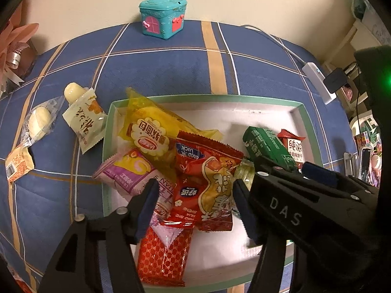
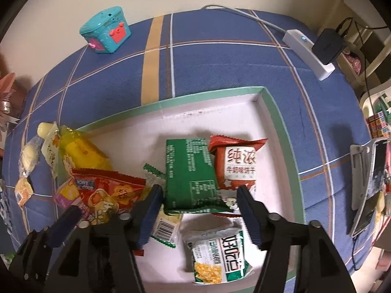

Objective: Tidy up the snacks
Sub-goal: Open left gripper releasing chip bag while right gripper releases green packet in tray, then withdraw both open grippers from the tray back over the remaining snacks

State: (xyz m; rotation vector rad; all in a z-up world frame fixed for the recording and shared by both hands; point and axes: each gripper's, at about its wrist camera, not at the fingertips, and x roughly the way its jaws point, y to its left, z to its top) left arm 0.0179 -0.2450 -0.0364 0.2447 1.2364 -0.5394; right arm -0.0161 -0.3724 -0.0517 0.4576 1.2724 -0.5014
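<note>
Snacks mostly piled in a shallow white tray w/ green rim (image 1: 107,131), sitting on a blue plaid cloth (image 1: 156,68). Left gripper (image 1: 193,195) hovers over the tray's left heap, jaws apart, nothing between them; directly below sits a red peanut packet (image 1: 210,175), overlapping a yellow bread pack (image 1: 151,131) and a pink-purple packet (image 1: 127,171), w/ a red patterned packet (image 1: 163,254) nearest the camera. Right gripper (image 2: 199,202) hangs over the tray's right part, jaws also spread and empty; beneath lies a green packet (image 2: 188,173), touching a red-and-white biscuit pack (image 2: 239,163), and a green-white corn snack bag (image 2: 217,256) lies nearer the camera.

Outside the tray, on the cloth just left of it: a pale tube-shaped pouch (image 1: 83,114) and a clear wrapper w/ round white pieces (image 1: 39,124). Far edge: teal toy box (image 1: 162,17). White power strip (image 2: 308,53) w/ a black adapter at the right.
</note>
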